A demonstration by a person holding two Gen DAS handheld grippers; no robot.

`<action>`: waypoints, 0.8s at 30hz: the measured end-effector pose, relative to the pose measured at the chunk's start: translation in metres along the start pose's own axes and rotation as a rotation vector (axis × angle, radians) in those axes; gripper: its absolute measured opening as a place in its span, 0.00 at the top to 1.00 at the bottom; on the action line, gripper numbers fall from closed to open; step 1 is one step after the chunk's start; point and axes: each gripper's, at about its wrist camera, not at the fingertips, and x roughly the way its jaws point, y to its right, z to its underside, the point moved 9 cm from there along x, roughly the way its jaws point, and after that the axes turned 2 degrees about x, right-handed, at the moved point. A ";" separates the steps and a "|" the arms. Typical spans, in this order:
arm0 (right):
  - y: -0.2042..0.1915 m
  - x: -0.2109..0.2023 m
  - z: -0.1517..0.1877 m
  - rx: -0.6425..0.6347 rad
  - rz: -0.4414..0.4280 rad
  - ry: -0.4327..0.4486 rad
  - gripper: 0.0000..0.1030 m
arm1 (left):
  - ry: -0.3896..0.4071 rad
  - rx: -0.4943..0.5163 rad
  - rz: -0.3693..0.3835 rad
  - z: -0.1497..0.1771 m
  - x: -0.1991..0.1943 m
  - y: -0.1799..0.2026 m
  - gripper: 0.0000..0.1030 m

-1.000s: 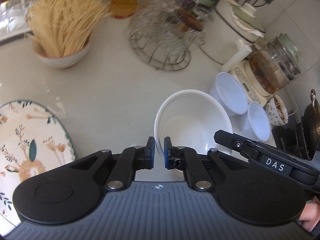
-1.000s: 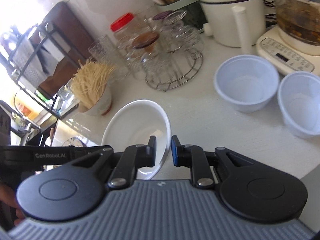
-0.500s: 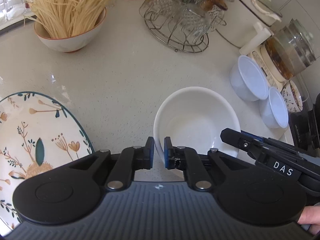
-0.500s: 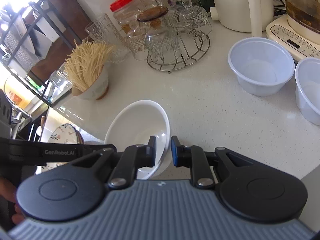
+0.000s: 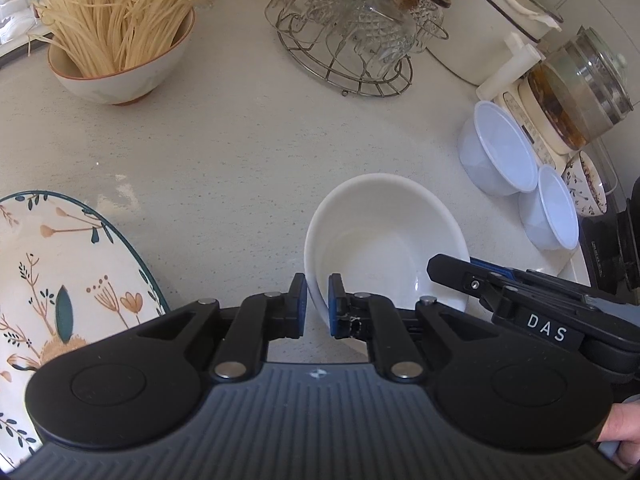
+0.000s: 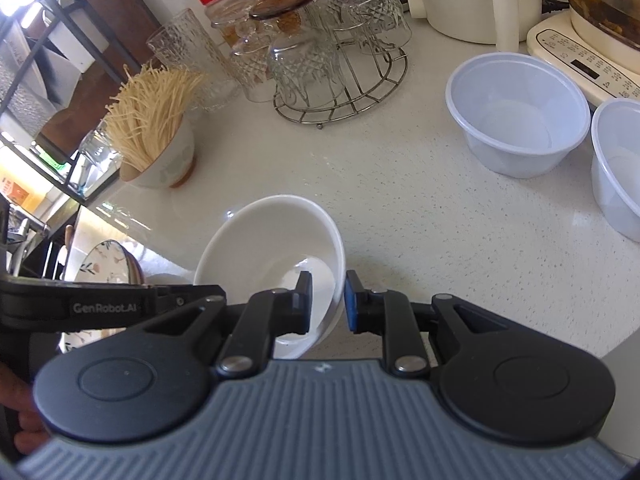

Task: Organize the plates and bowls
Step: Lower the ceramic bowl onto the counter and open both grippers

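White speckled kitchen counter [image 5: 248,152] fills both views. Nearest, the left gripper [image 5: 318,304] and right gripper [image 6: 328,300] each clench opposite sides of the rim of one white bowl [image 5: 384,240], held between them low over the counter, both pointing forward and down. A floral plate [image 5: 60,280] lies to the near left. Farther right stand two plastic bowls [image 6: 516,116]; farthest, a noodle bowl [image 5: 120,40] and glass rack [image 5: 352,40]. This looks like mid-carry; next, the bowl probably needs a steady, level move onto the plate or a stack.
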 end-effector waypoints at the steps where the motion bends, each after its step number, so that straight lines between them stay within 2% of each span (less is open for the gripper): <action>1: 0.000 0.000 0.000 0.000 0.000 0.001 0.80 | 0.005 -0.006 0.002 -0.001 0.000 -0.001 0.89; 6: 0.000 -0.001 0.000 0.003 -0.004 -0.002 0.80 | 0.004 -0.013 0.002 -0.001 0.000 -0.001 0.89; 10: 0.001 -0.002 -0.002 0.004 0.002 0.004 0.80 | 0.014 -0.015 -0.020 -0.004 -0.002 0.000 0.62; 11: 0.000 -0.003 -0.002 0.005 0.002 0.008 0.79 | 0.024 -0.008 -0.026 -0.005 -0.004 0.002 0.57; 12: 0.000 -0.003 -0.003 0.005 0.001 0.012 0.79 | 0.032 -0.003 -0.029 -0.007 -0.006 0.003 0.56; 13: 0.001 -0.004 -0.003 0.004 0.002 0.014 0.75 | 0.039 0.001 -0.027 -0.008 -0.008 0.004 0.55; 14: 0.001 -0.005 -0.004 0.006 -0.001 0.019 0.59 | 0.045 0.004 -0.027 -0.010 -0.010 0.006 0.55; 15: 0.001 -0.006 -0.005 0.010 -0.005 0.026 0.52 | 0.050 0.006 -0.028 -0.011 -0.012 0.007 0.55; 16: 0.001 -0.007 -0.006 0.015 -0.008 0.035 0.39 | 0.055 0.009 -0.031 -0.011 -0.014 0.007 0.55; 17: 0.001 -0.009 -0.007 0.017 -0.010 0.047 0.35 | 0.060 0.014 -0.034 -0.012 -0.016 0.008 0.55; 24: 0.000 -0.021 -0.018 0.011 0.002 0.107 0.36 | 0.112 0.040 -0.041 -0.020 -0.036 0.016 0.55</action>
